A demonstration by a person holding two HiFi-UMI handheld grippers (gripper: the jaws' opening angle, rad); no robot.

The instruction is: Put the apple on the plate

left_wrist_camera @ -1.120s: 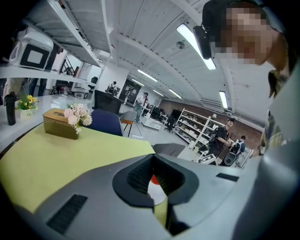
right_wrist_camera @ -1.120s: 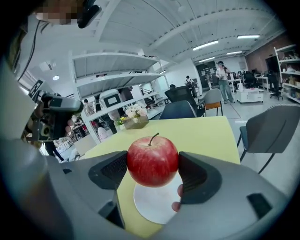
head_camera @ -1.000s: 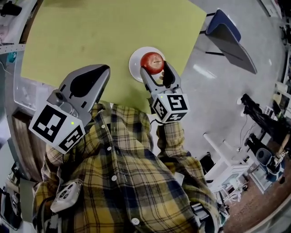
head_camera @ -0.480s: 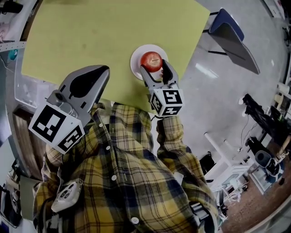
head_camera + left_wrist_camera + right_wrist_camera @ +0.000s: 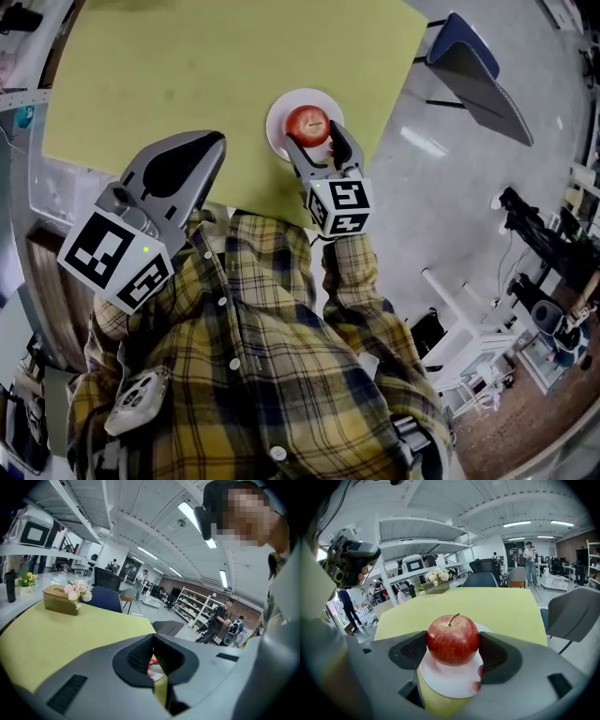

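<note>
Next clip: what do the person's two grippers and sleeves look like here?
Both the left gripper and the right gripper have smooth grey plastic shells with dark ribbed pads inside the jaws. Each carries a white cube with black square markers at its rear. The person wears a long-sleeved plaid shirt in yellow, navy and white, with buttons.
</note>
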